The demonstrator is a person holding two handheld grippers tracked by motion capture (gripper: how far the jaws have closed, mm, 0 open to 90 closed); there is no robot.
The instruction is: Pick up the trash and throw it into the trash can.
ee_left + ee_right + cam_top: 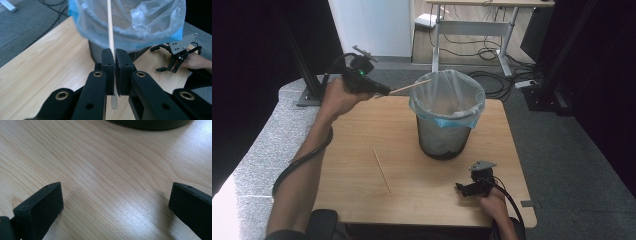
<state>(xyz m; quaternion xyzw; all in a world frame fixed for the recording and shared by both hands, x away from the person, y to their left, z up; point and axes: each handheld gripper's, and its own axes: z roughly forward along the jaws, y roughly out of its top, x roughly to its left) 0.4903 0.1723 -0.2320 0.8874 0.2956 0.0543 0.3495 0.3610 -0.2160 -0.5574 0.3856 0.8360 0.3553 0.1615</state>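
Note:
My left gripper [382, 91] is raised at the table's far left, shut on a thin wooden stick [410, 87] whose tip reaches the rim of a dark waste bin [445, 129] lined with a clear and blue plastic bag [447, 95]. In the left gripper view the stick [110, 27] runs up from between the closed pads of that gripper [115, 58] toward the bag [140, 22]. A second stick [381, 170] lies flat on the wooden table [357, 130]. My right gripper [460, 189] rests near the front right edge, its jaws wide apart over bare wood [115, 195].
Grey carpet surrounds the table. A desk frame [472, 30] with cables stands behind the bin, and black stands flank both sides. The right gripper [175, 56] also shows beyond the bin in the left gripper view. The bin's base [150, 123] sits just ahead of the right jaws.

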